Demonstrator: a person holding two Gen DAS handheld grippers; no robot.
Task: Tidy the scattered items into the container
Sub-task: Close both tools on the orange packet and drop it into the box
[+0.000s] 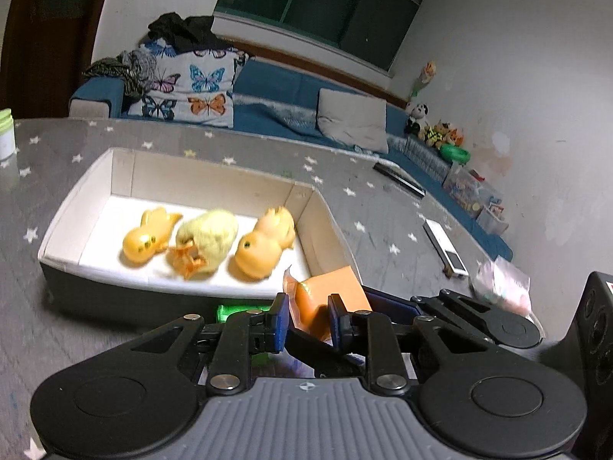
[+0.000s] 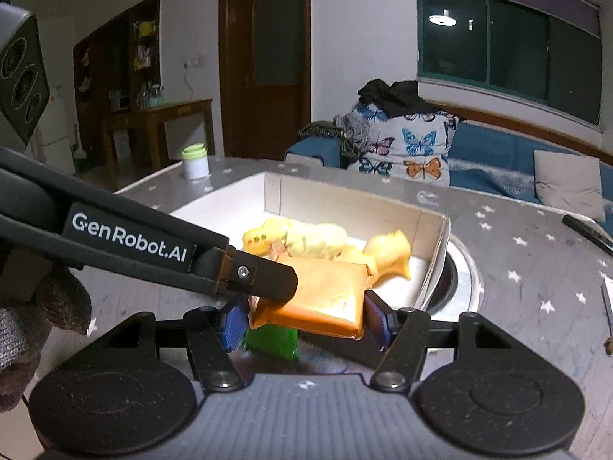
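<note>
Your left gripper [image 1: 306,320] has its blue pads [image 1: 281,324] pinched on one end of an orange wrapped packet [image 1: 320,303], with the packet standing up between the fingers just short of the near right corner of the white cardboard box [image 1: 65,237]. Your right gripper [image 2: 304,320] has the same orange wrapped packet [image 2: 325,299] sitting between its own blue pads [image 2: 233,324]; the jaws are spread about as wide as the packet's long side and both pads appear to touch it, though blur keeps you from judging how firmly. In the right wrist view, one black finger of your left gripper lies across the top left corner of the packet.

The box sits on the grey star-patterned tabletop [image 1: 383,207]. Inside it lie three toys in a row: an orange rubber duck [image 1: 147,241] on the left, a pale yellow fuzzy chick [image 1: 207,241] with orange feet in the middle, and another orange rubber duck [image 1: 264,247] on the right. They touch or nearly touch one another.

Something bright green [image 2: 274,339] shows under the packet, mostly hidden by it and the fingers; you cannot tell what it is. The box's near wall is partly covered by the packet in the right wrist view. A white jar with a green lid [image 2: 194,163] stands on the far side of the table.
</note>
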